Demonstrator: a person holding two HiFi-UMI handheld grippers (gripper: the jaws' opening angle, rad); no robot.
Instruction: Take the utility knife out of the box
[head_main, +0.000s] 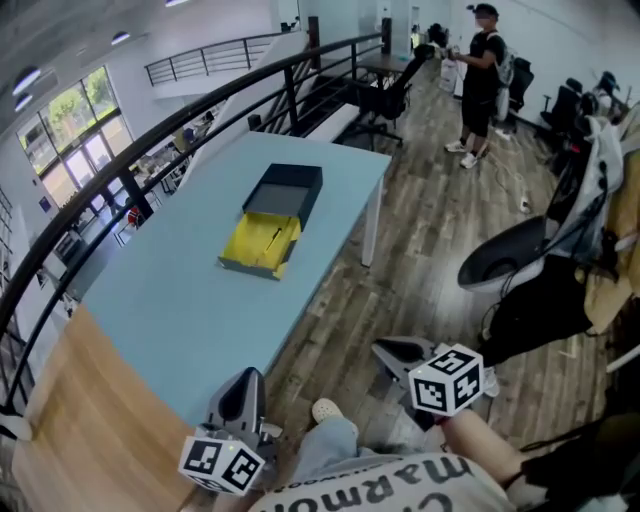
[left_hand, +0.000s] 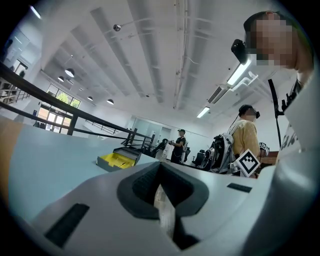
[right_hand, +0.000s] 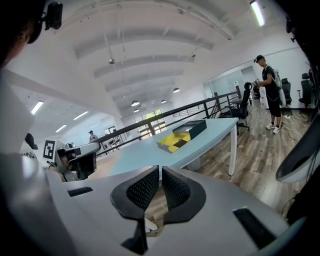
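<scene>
Box (head_main: 272, 232) lay far beyond our left tongs (head_main: 248, 380) and right tongs (head_main: 390, 352), both clenched empty; arriving unopened, we risked shoving it off the tabletop (head_main: 180, 300).

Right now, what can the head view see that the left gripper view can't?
Only the head view shows the brown wooden floor, the table's white leg, and the left gripper and right gripper from above, each with its marker cube. Only the left gripper view shows the white ceiling with its long strip light, and that gripper's own jaws shut with nothing between them. Both show the light blue table, the open dark box with its yellow tray, the black railing and a person in black standing far off.
</scene>
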